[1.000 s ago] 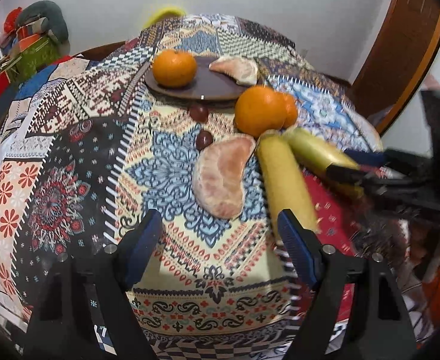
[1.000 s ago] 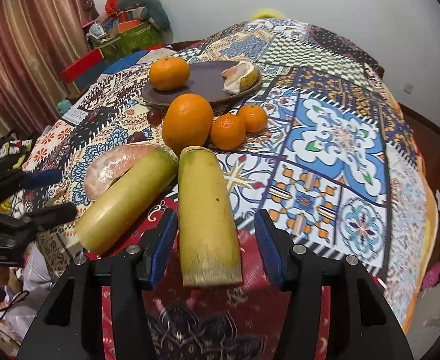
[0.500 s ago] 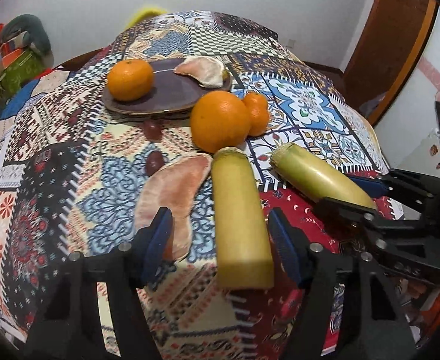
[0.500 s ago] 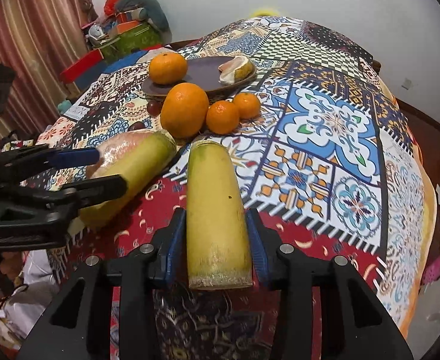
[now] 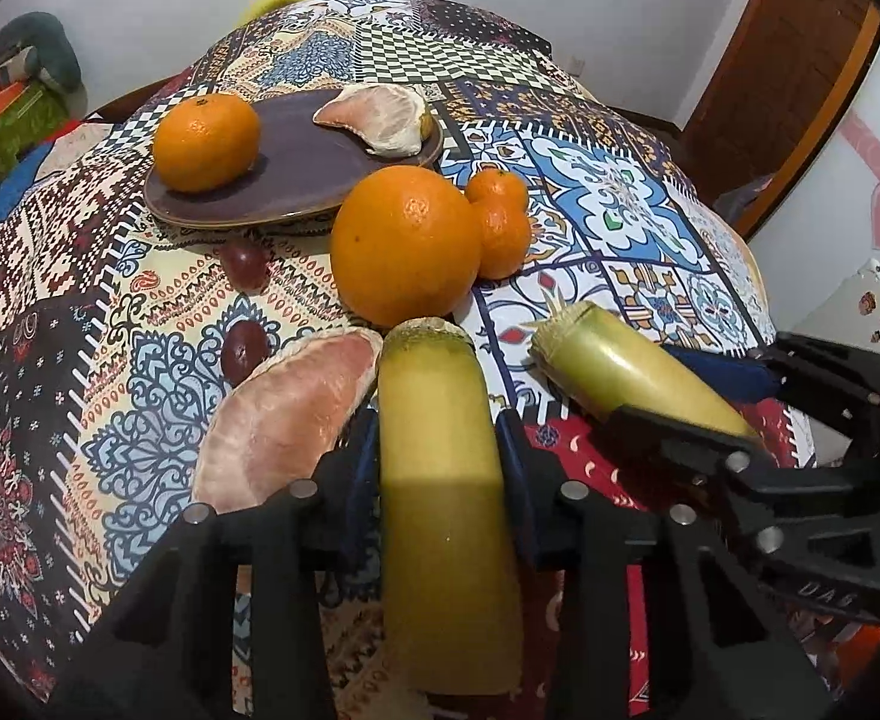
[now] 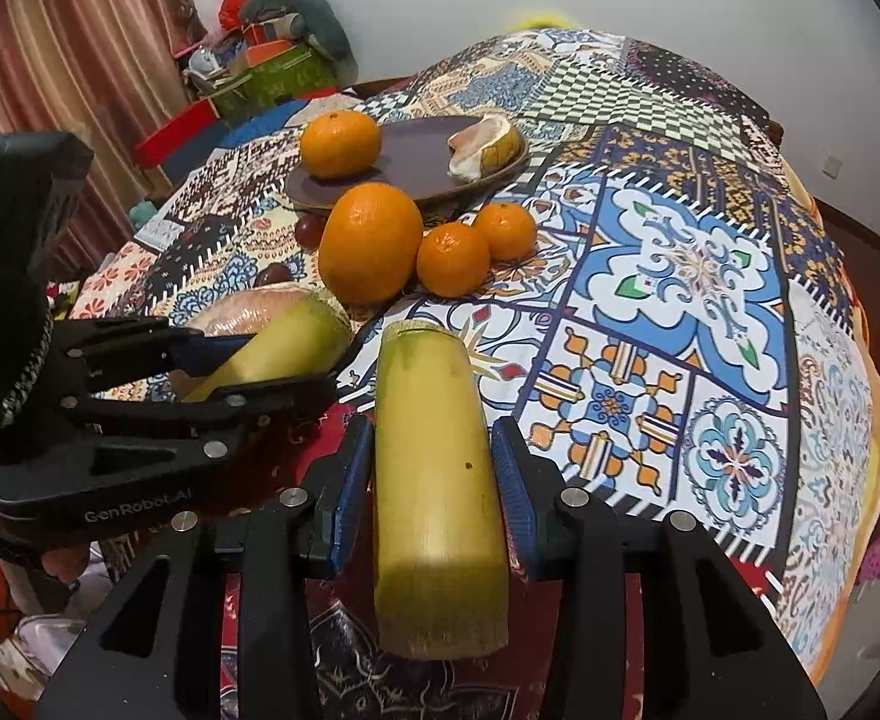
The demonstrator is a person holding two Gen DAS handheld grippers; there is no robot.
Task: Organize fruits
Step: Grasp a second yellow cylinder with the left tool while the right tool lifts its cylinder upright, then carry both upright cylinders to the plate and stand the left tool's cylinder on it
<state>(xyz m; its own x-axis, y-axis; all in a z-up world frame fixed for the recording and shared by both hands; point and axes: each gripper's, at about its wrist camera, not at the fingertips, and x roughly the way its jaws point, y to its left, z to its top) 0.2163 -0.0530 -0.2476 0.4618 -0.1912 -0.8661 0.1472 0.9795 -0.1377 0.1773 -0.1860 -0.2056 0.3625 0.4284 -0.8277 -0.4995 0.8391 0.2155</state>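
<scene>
— Left gripper (image 5: 437, 468) we see closed on the left cane piece (image 5: 440, 480), with the pomelo segment (image 5: 284, 420) touching on its left.
— Right gripper (image 6: 431, 474) clamps the right cane piece (image 6: 434, 480). We think the smooth, heavy canes can slip and hit the big orange (image 6: 371, 252) ahead.

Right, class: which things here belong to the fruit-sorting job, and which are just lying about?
Part of the job:
- two sugarcane pieces, one in each hand-held gripper
- oranges
- pomelo wedges
- plate

Lying about:
- tablecloth
- boxes in the corner
- curtain
</scene>
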